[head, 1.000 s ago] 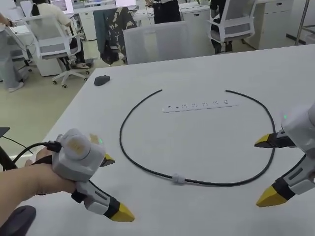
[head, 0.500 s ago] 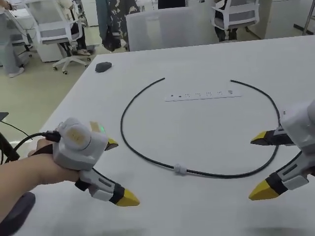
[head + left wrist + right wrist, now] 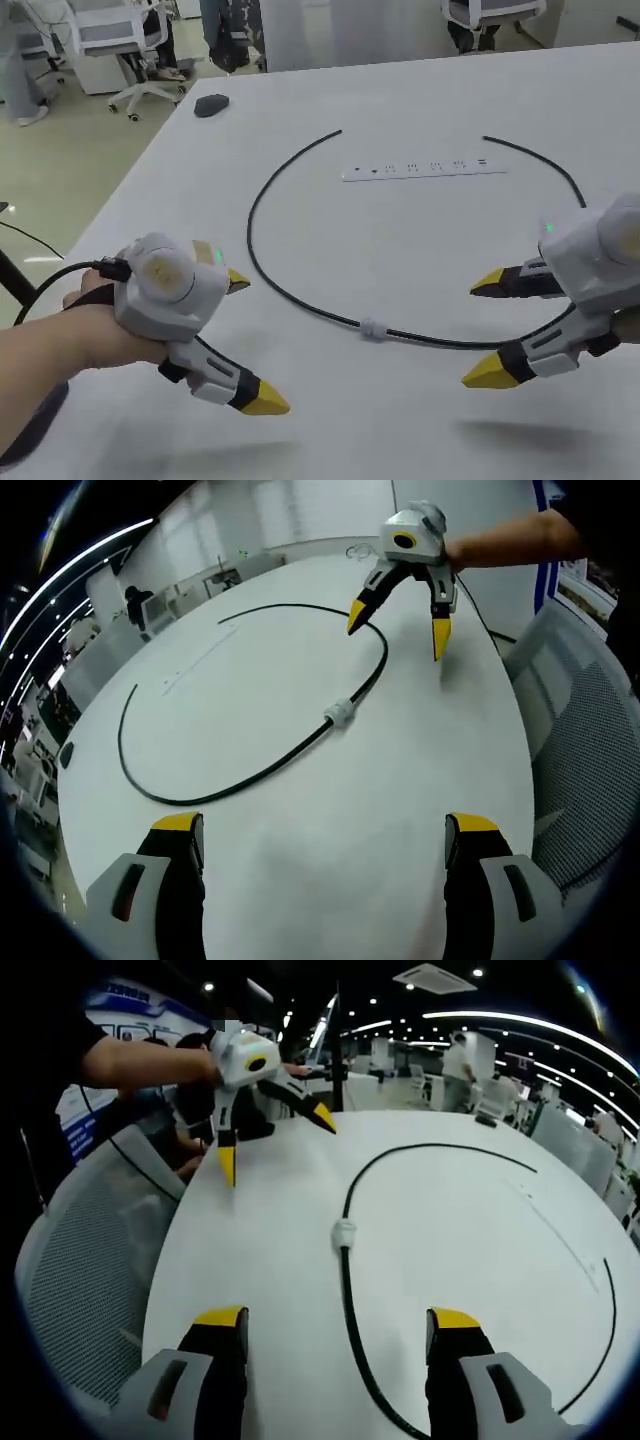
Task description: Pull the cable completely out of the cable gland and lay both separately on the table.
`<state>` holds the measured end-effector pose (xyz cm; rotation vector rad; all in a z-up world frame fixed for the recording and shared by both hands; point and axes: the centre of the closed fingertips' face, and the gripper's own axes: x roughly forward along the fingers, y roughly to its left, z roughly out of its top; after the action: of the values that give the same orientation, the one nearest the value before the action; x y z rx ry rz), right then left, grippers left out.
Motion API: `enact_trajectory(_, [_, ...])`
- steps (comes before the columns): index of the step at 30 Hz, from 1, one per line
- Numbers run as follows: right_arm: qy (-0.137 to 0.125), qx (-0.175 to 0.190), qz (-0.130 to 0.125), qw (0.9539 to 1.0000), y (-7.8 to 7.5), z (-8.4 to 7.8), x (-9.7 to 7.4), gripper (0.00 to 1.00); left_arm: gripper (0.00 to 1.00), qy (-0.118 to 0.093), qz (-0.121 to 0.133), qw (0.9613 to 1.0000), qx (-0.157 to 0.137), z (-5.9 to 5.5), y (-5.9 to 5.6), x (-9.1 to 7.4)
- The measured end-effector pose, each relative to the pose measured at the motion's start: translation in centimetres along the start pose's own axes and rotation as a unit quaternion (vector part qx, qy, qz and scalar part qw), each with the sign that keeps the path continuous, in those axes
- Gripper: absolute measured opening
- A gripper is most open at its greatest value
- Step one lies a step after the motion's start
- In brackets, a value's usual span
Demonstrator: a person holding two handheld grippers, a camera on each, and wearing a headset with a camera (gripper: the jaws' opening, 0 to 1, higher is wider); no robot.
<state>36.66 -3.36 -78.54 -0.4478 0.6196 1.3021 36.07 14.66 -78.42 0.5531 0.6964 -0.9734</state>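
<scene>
On the white worktop [image 3: 420, 230], the cable gland [image 3: 373, 327] sits threaded mid-cable [image 3: 249, 228]. The left claw [image 3: 257, 343] and right claw [image 3: 472, 334] hover either side of the gland, both spread wide, likely poised to grip.

open-plan office, swivel chairs [image 3: 110, 40], white table [image 3: 420, 230], ceiling lights [image 3: 208, 987]

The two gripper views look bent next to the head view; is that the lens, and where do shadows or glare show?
Yes, the lens. Left gripper view: the table edge bows into a curve. Right gripper view: ceiling lights stretch into bright arcs, the room behind dim. Head view: lines stay straight, a soft shadow lies on the table under the right gripper.
</scene>
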Motion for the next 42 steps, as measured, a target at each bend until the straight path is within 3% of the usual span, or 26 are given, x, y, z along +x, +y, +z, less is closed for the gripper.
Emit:
enact_trajectory(4, [-0.007,-0.001,-0.004,1.0000,-0.6,0.7,0.8,0.71,1.00,-0.010,0.003,0.9999,-0.005,0.2,0.5,0.1])
enact_trajectory(6, [-0.019,0.000,-0.015,0.9997,-1.2,1.3,1.5,0.78,1.00,-0.011,0.017,0.9998,0.003,0.3,1.0,0.0])
enact_trajectory(10, [-0.034,0.009,-0.016,0.9993,-1.3,1.9,3.2,0.67,1.00,-0.013,0.028,0.9994,0.017,0.7,1.1,0.2])
enact_trajectory(13, [-0.042,0.011,-0.029,0.9986,-1.5,2.2,4.6,0.62,1.00,-0.042,0.025,0.9988,-0.003,1.7,0.4,0.2])
enact_trajectory(16, [-0.040,0.003,-0.031,0.9987,-1.1,2.2,6.1,0.42,1.00,-0.089,0.040,0.9943,-0.042,3.5,0.4,-0.2])
enact_trajectory(18, [-0.043,0.002,-0.034,0.9985,-1.0,2.5,6.9,0.37,0.97,-0.105,0.035,0.9917,-0.065,4.2,-0.3,-0.5])
enact_trajectory(21, [-0.053,0.006,-0.028,0.9982,-0.7,2.9,7.7,0.33,0.94,-0.117,0.028,0.9913,-0.054,4.6,-1.9,-0.6])
enact_trajectory(24, [-0.050,-0.002,-0.028,0.9983,-0.7,3.1,8.4,0.26,0.95,-0.097,0.020,0.9940,-0.045,3.8,-3.3,-0.3])
enact_trajectory(27, [-0.046,0.011,-0.026,0.9985,-0.8,3.1,8.9,0.28,0.97,-0.090,0.018,0.9948,-0.045,3.3,-3.9,-0.1])
enact_trajectory(29, [-0.046,0.008,-0.032,0.9984,-0.9,3.1,9.0,0.23,0.99,-0.080,0.021,0.9947,-0.060,2.8,-4.1,-0.1])
enact_trajectory(36, [-0.047,0.007,-0.040,0.9981,-1.0,3.0,9.0,0.09,0.99,-0.098,0.027,0.9911,-0.086,2.9,-4.0,-0.8])
enact_trajectory(37, [-0.043,0.010,-0.032,0.9985,-0.6,2.8,8.7,0.08,0.99,-0.099,0.029,0.9908,-0.088,3.0,-4.0,-0.9])
enact_trajectory(39, [-0.037,0.018,0.009,0.9991,1.0,2.6,8.2,0.08,0.99,-0.102,0.029,0.9894,-0.100,3.3,-4.1,-1.1])
enact_trajectory(40, [-0.045,0.017,0.020,0.9986,1.7,2.9,7.5,0.08,0.99,-0.099,0.026,0.9881,-0.115,3.3,-4.2,-1.2])
enact_trajectory(42, [-0.049,0.013,0.042,0.9978,3.2,3.2,5.8,0.08,0.99,-0.082,0.004,0.9870,-0.138,3.0,-5.2,-0.9])
